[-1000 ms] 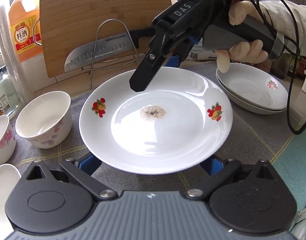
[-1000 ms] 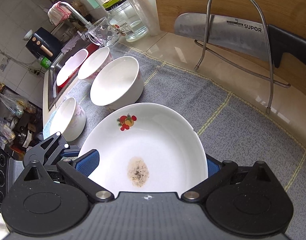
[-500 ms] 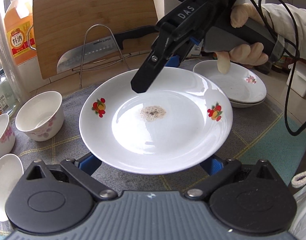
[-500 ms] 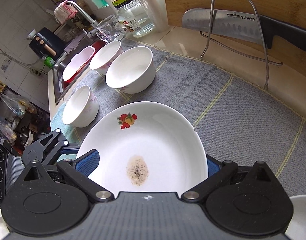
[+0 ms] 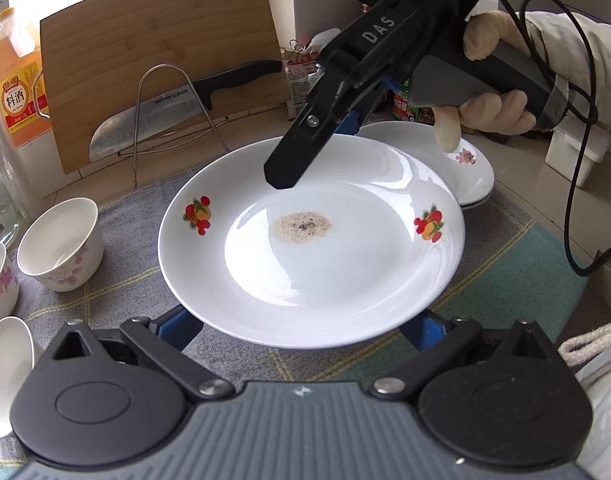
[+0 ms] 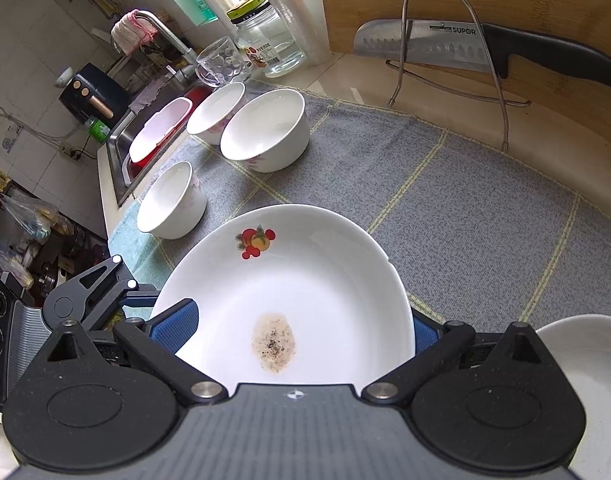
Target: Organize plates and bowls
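My left tool and right tool both pinch the stained plate at opposite rims. My gloved right hand grips its handle, angled downward above the stacked plates.

"SUPOR" is printed on the knife blade. White letters "DAS" run along the right gripper. The orange bottle's label reads, as far as the blur allows, "料酒".

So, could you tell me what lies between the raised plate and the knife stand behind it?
In the right wrist view, only bare grey mat and then a strip of countertop separate the plate from the knife stand; nothing sits there.
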Tool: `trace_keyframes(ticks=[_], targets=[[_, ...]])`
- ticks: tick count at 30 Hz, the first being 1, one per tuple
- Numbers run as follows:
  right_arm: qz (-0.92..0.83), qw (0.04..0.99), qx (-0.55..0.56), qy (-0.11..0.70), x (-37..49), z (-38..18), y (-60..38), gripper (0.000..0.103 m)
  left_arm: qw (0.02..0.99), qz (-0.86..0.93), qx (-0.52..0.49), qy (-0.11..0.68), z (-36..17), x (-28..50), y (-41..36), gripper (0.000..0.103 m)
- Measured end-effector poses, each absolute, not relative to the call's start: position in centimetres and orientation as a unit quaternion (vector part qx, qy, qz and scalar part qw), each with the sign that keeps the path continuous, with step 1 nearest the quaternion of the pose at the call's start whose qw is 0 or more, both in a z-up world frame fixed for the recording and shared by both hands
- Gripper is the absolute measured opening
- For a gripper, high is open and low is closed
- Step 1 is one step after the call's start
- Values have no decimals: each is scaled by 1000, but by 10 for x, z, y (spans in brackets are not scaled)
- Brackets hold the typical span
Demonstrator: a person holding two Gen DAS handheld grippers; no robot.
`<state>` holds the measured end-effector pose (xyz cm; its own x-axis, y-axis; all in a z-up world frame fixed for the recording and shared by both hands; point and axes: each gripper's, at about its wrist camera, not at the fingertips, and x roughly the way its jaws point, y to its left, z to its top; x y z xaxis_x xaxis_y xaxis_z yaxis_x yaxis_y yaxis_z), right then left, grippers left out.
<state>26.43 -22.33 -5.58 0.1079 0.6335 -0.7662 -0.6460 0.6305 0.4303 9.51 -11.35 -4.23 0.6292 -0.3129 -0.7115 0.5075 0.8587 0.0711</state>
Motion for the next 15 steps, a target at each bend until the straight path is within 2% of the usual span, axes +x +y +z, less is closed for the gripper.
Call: trace_keyframes(ticks=[15], targets=[[395, 771, 19, 499, 241, -47, -280, 103, 879, -279, 154, 355, -34, 91, -155, 102]])
